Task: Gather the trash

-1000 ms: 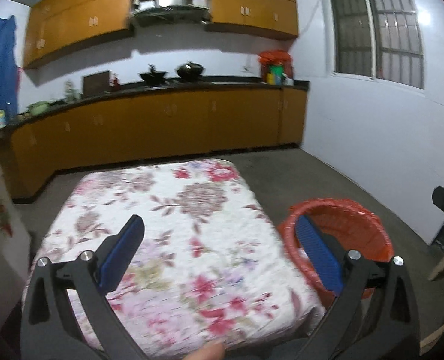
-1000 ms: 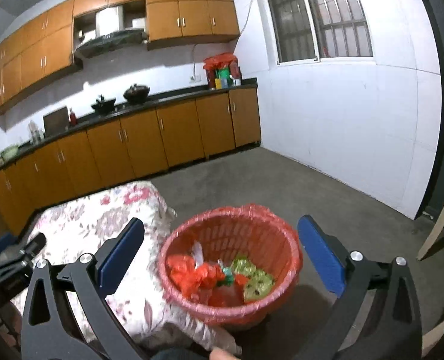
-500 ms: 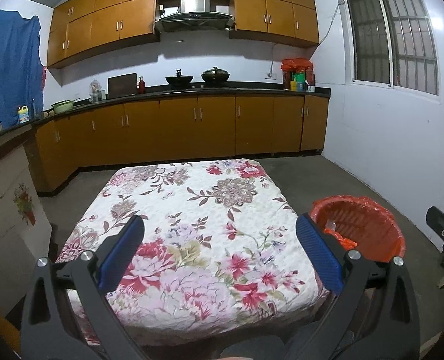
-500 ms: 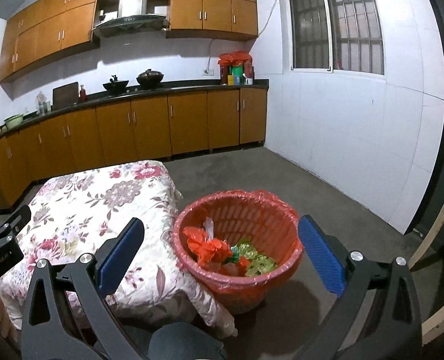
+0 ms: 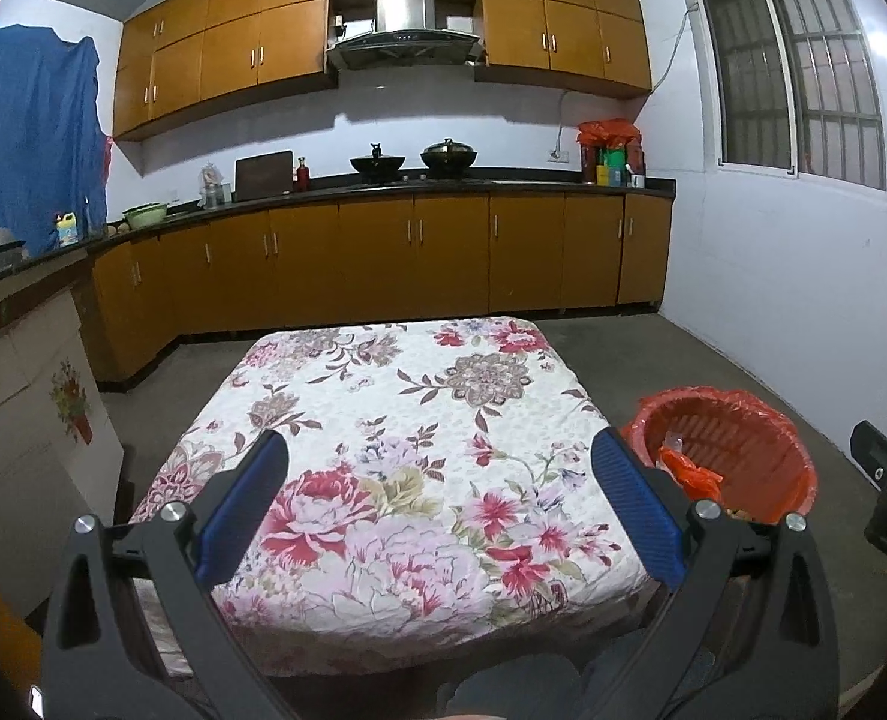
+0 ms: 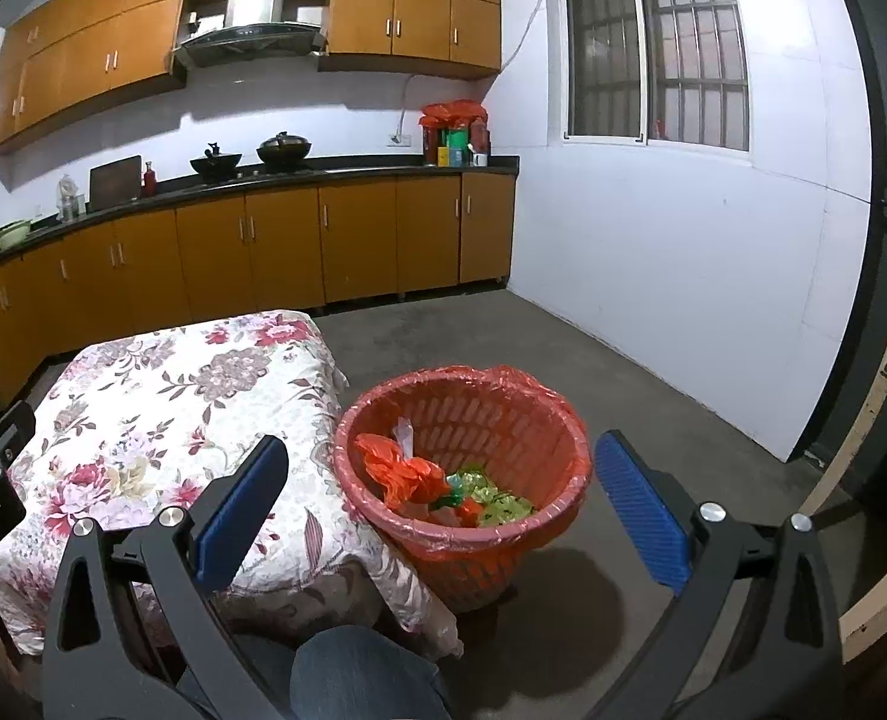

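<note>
1. The left gripper (image 5: pixel 440 504) has its jaws spread wide, empty, above the floral table (image 5: pixel 383 420).
2. The right gripper (image 6: pixel 440 504), likewise spread and empty, frames the red bin (image 6: pixel 467 534).
3. Only the right view shows the trash (image 6: pixel 407 474) heaped inside.

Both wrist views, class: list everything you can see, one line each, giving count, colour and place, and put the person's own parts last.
Table: one, floral cloth in white, pink and red, centre of room.
Trash basket: one, red with red liner, on floor beside the table.
Trash: several pieces, orange and green, inside the basket.
Cabinets: brown, along the back wall, above and below.
Woks: two, dark, on the counter.
Range hood: one, silver, over the woks.
Window: one, barred, right wall.
Blue cloth: one, far left.
Left gripper: black, blue pads, open, empty.
Right gripper: same, open, empty.
Knee: blue jeans, bottom of the right view.
</note>
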Available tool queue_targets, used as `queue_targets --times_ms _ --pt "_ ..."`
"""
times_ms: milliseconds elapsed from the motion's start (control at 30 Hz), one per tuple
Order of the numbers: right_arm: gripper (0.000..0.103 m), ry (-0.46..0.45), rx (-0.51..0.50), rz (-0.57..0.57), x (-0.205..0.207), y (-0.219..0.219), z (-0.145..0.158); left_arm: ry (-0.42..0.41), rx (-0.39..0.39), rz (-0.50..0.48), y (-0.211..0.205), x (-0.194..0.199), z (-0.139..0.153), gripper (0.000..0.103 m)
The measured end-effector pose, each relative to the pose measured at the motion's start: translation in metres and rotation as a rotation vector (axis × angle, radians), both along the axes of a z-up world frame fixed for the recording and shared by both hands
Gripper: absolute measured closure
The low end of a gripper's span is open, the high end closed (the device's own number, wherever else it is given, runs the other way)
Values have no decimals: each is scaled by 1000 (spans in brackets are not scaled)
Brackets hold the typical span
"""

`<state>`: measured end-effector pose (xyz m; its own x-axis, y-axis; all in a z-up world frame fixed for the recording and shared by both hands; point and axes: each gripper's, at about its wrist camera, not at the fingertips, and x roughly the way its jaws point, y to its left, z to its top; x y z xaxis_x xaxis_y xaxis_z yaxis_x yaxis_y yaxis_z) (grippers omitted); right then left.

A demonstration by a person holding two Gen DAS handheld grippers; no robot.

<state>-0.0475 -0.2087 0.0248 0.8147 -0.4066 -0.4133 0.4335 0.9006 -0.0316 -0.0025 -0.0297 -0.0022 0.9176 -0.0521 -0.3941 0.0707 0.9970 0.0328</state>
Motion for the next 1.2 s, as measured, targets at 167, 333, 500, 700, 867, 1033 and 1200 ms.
queue_targets --times_ms 167,333,500,700,867,1033,1200 --pt "2 6 9 -12 -3 0 -4 13 -4 1 2 -5 -4 4" --pt "2 9 16 -20 -6 0 -6 17 1 -9 0 -10 -7 4" --pt "2 14 26 -22 -8 -1 -9 19 3 -21 -1 -12 -7 4" --pt "2 9 31 -22 -10 -2 -8 17 2 -28 -2 -15 -7 4" --pt "2 8 33 -21 -11 -2 -8 18 1 -30 -2 -15 -6 4" --pt "2 6 33 -20 -11 -2 -8 18 0 -30 -2 -15 -6 4" --pt "2 6 34 -20 -11 -2 -8 19 -1 -29 -1 -15 -6 4"
